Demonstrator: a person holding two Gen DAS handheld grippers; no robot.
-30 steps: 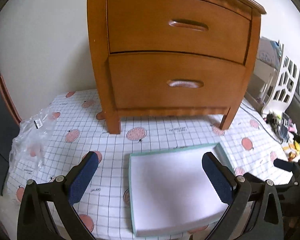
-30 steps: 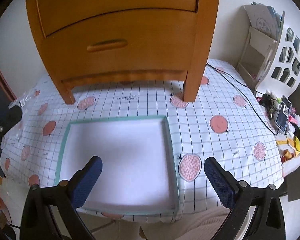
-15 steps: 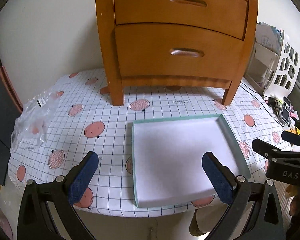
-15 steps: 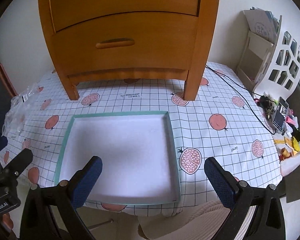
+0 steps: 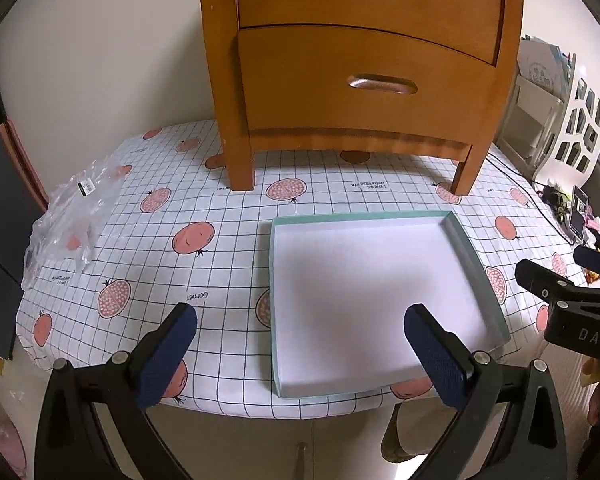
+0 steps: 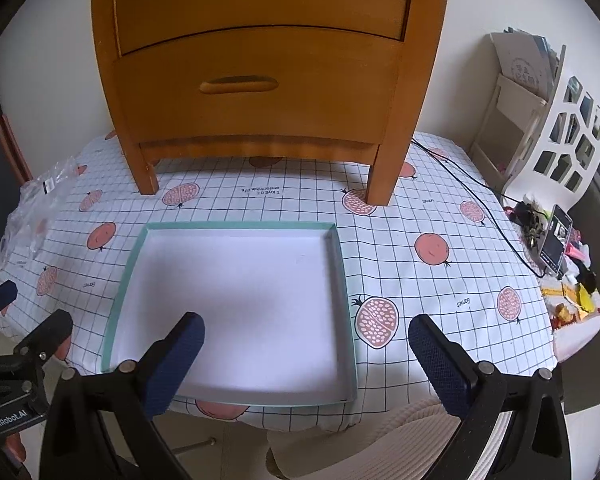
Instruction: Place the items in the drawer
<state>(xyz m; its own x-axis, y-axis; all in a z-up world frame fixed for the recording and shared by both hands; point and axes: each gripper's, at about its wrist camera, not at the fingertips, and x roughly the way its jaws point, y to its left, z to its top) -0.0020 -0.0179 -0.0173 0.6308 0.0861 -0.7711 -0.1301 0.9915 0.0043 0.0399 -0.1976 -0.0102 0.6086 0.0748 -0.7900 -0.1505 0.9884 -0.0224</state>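
Leftmost, a crumpled clear plastic bag (image 5: 66, 216) lies on the desk's pomegranate-print cloth (image 5: 204, 208), soft and probably slippery. Behind stands the wooden nightstand (image 5: 360, 60), both drawers closed; the lower drawer's recessed handle (image 5: 382, 84) looks the natural place to take hold, and a stiff pull seems likely. Centrally, the shallow teal-edged box lid (image 6: 236, 304) sits empty near the desk's front edge; it looks light and thin-walled, best pinched at a rim. The left gripper (image 5: 300, 354) and right gripper (image 6: 306, 360) both hover with jaws spread wide, holding and touching nothing.
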